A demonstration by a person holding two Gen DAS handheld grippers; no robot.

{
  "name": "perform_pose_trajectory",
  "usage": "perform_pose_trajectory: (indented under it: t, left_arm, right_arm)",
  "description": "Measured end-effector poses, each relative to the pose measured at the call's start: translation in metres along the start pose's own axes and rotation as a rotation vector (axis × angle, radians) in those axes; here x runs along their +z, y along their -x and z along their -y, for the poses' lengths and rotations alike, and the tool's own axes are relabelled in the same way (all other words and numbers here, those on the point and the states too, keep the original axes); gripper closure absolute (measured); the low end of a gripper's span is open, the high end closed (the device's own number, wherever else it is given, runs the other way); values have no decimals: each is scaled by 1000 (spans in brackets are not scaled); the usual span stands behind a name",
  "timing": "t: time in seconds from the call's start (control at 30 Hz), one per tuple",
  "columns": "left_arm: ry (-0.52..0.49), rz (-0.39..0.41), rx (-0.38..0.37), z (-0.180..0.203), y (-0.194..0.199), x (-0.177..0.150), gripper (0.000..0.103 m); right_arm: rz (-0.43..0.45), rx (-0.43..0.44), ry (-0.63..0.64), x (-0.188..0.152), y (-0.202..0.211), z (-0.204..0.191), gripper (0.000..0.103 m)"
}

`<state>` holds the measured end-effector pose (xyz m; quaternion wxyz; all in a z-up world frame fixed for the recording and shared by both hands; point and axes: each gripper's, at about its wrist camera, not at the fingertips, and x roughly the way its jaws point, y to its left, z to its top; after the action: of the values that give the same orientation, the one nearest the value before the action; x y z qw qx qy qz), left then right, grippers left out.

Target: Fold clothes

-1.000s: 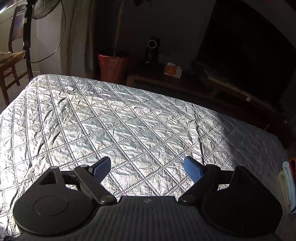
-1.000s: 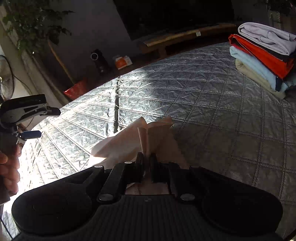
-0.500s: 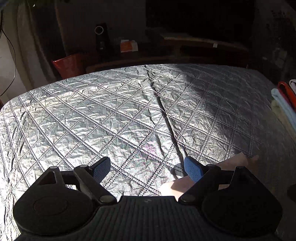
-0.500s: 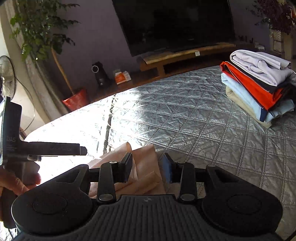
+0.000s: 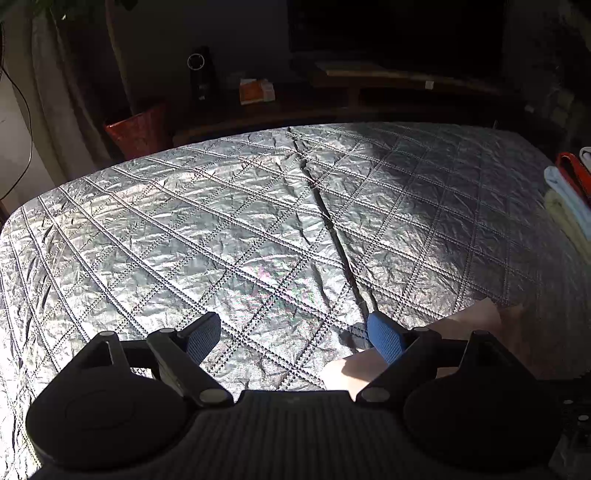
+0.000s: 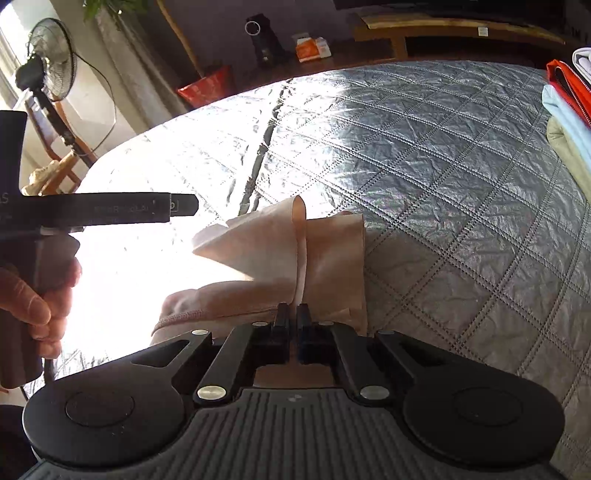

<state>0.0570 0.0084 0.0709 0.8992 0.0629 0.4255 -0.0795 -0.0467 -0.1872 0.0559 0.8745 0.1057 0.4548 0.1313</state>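
R gripper (image 6: 293, 317): jaws together, clamped on a fold of the peach garment (image 6: 280, 258); a thin edge of cloth rises from between the fingertips. Garment is bunched on the near part of the quilt (image 6: 443, 166), roughly mid-bed, partly lifted at the pinch, w/ a hemmed edge drooping to the left. L gripper (image 5: 293, 334): jaws wide apart, nothing between them, blue pads (image 5: 384, 338) exposed, hovering over bare quilt; its right finger sits just beside the garment's corner, contact cannot be judged. In R view the L gripper shows as a dark bar at left, held by a hand (image 6: 33, 299), near the garment but apart from it. Stack of folded clothes (image 6: 565, 107) at right edge of bed, well apart from the garment: white, red, lt blue, beige layers. Strong sun washes out the left part of the quilt. Beyond bed: fan (image 6: 51, 59), red pot (image 6: 207, 86), speaker (image 6: 260, 37), low wooden bench (image 6: 443, 27).
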Motion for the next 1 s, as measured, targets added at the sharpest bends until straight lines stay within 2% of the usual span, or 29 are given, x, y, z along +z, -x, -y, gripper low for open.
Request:
perform_pose_trajectory:
  t: [0.23, 0.4, 0.47, 0.5, 0.53, 0.57, 0.67, 0.73, 0.77, 0.8, 0.83, 0.87, 1.0]
  left_arm:
    - [-1, 5, -11, -1, 4, 0, 18]
    - [-7, 5, -23, 0, 5, -1, 18]
    - [-10, 4, -29, 2, 5, -2, 18]
    - [-12, 3, -32, 3, 5, -2, 18]
    - [-14, 3, -35, 4, 5, -2, 18]
    - [-15, 2, -39, 5, 5, -3, 18]
    - [-21, -1, -46, 7, 4, -4, 18]
    - [-27, -8, -47, 9, 3, -4, 18]
    - [-34, -14, -49, 11, 2, -5, 18]
    - [-42, -20, -52, 13, 1, -5, 18]
    - [-50, -23, -52, 14, 0, -6, 18]
    - [-56, -23, -55, 16, 0, -6, 18]
    - [-71, -30, -82, 25, 0, -9, 18]
  right_arm:
    - [47, 25, -65, -6, 28, 2, 103]
    - [41, -12, -93, -8, 34, 15, 103]
    - [45, 52, -200, -5, 31, 28, 84]
    - [58, 109, -260, -4, 29, 35, 81]
    - [69, 131, -290, -1, 28, 37, 72]
    - [80, 133, -304, 3, 26, 37, 58]
    - [5, 124, -208, 15, 3, 29, 40]
    - [-40, 105, -196, 16, -12, 30, 43]
    - [-54, 99, -166, 16, -18, 28, 52]
    - [-57, 73, -114, 14, -20, 24, 65]
    - [-59, 56, -92, 11, -21, 22, 94]
    - [-61, 53, -88, 8, -21, 23, 101]
    - [-83, 69, -91, -5, -24, 27, 103]
